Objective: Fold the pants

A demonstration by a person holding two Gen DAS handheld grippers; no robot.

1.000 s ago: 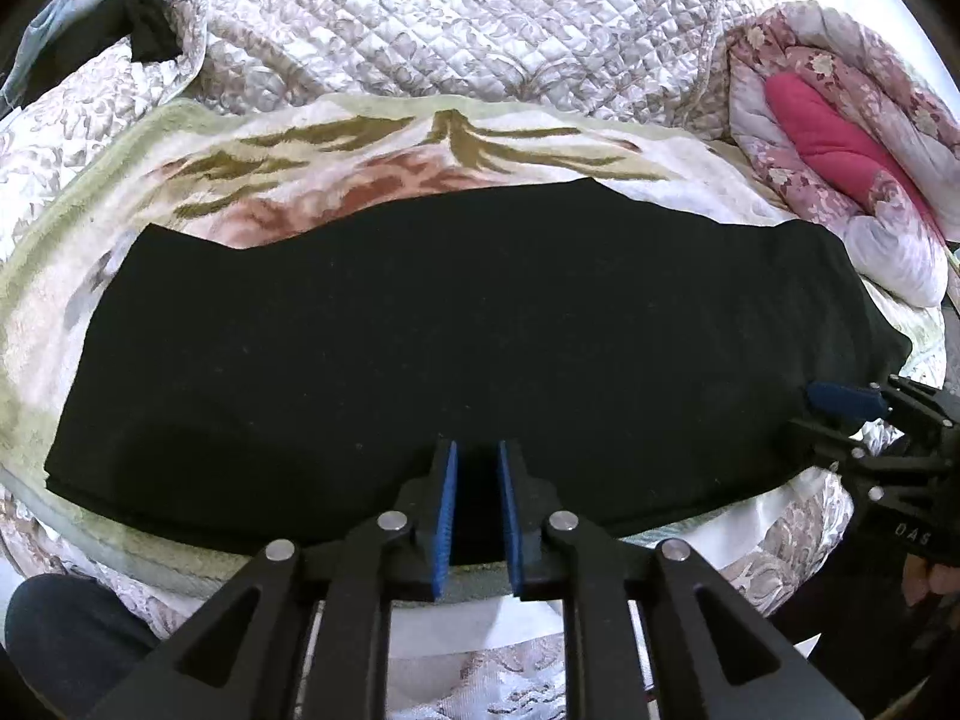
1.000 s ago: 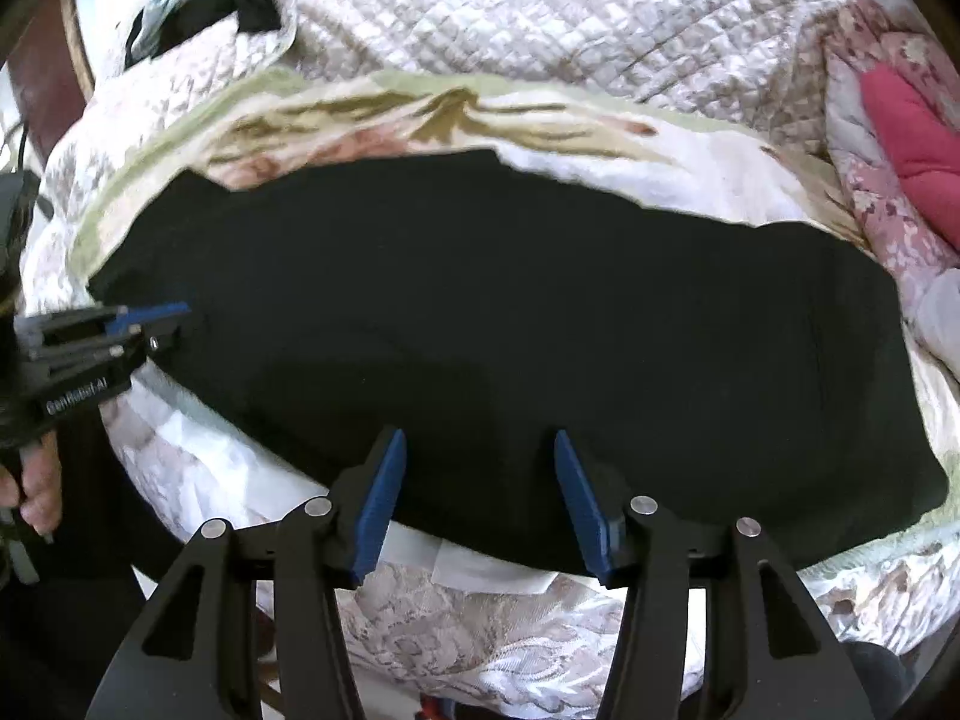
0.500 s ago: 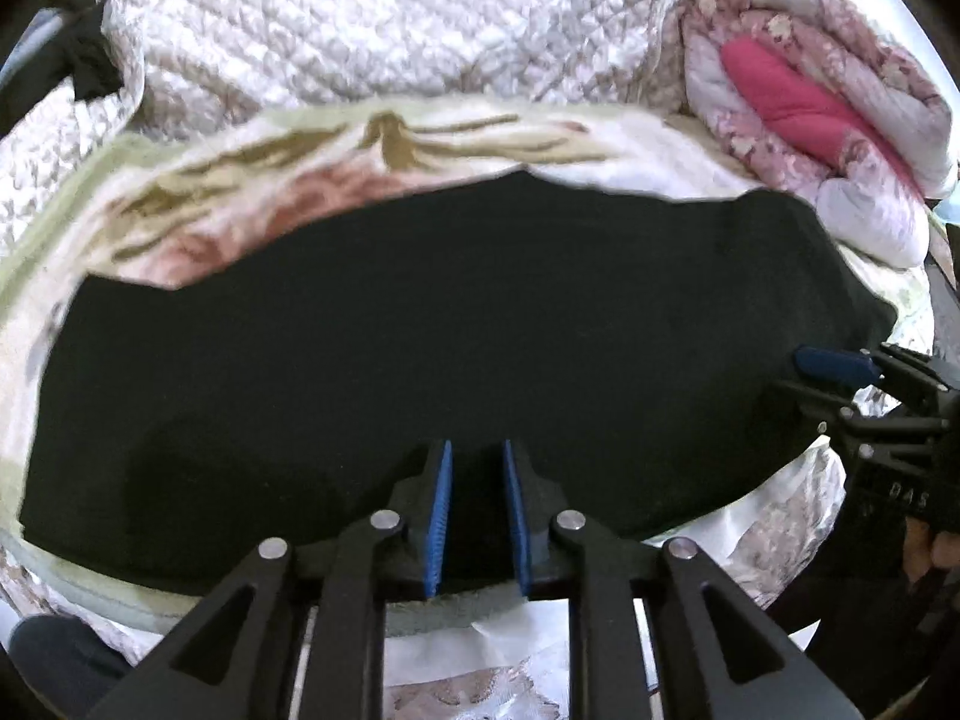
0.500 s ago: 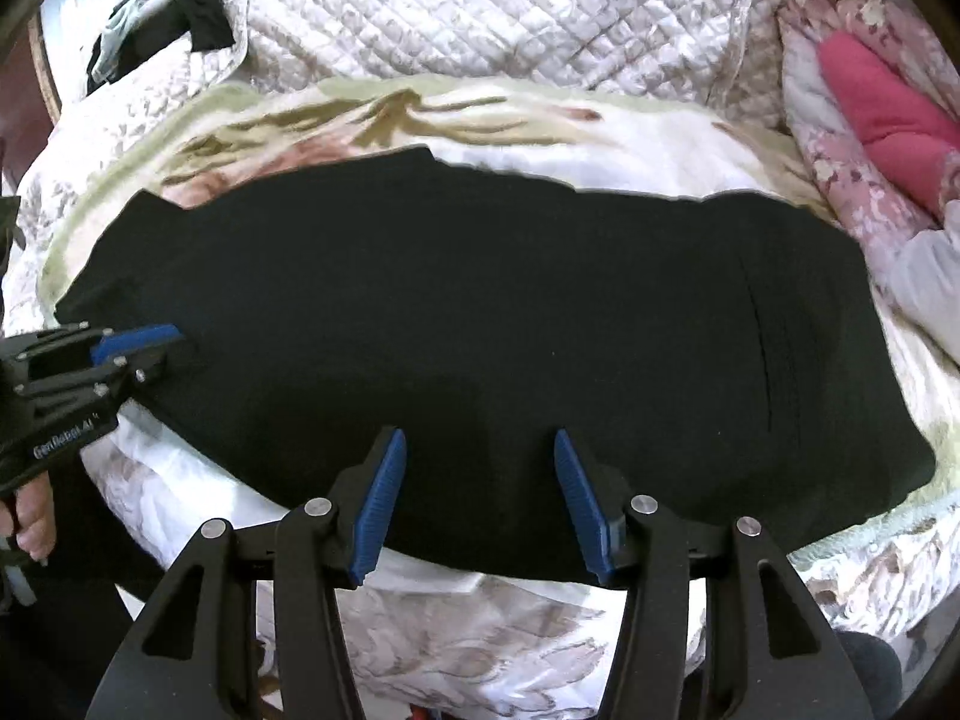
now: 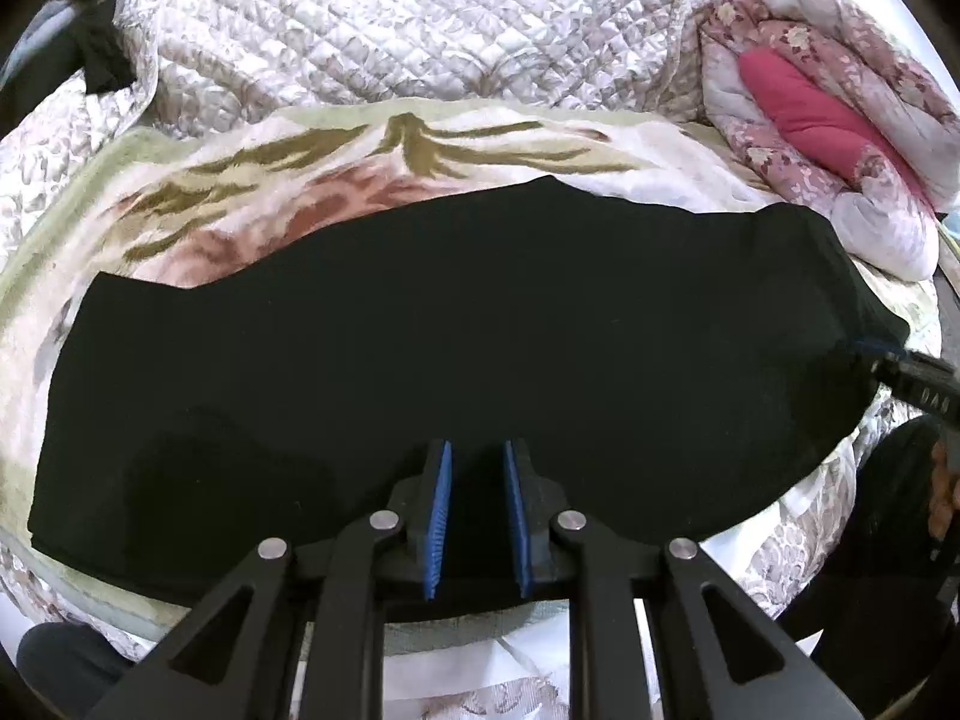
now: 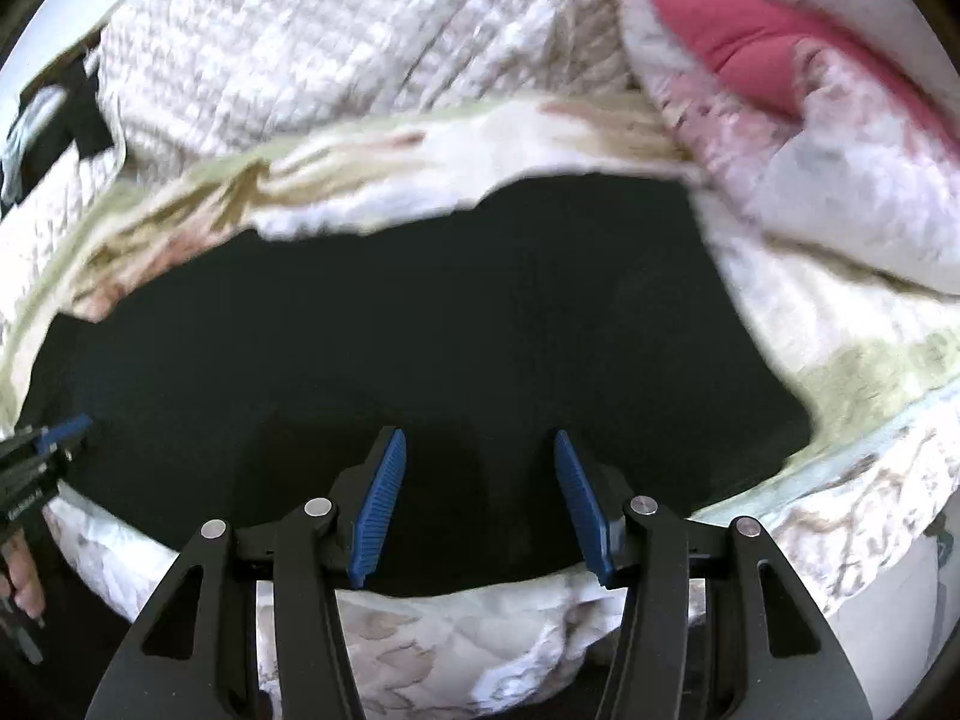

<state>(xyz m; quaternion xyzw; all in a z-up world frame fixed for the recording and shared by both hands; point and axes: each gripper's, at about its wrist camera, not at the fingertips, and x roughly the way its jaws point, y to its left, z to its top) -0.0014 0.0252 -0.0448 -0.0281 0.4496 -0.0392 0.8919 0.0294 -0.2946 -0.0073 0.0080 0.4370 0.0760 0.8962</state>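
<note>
Left wrist: black pants (image 5: 468, 348), floral blanket (image 5: 336, 174), quilted bedspread (image 5: 420, 24)

L wrist cam: near, tilted down over bed edge | R wrist cam: same, blurred | shared: black pants (image 5: 456, 324)

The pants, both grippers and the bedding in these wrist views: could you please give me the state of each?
black pants: spread flat on the blanket, lengthwise fold done.
left gripper: jaws narrowly apart over the near edge; grip cannot be told.
right gripper: open, nothing held.
patterned blanket: laid under the pants.
floral quilt: bundled up.
</note>
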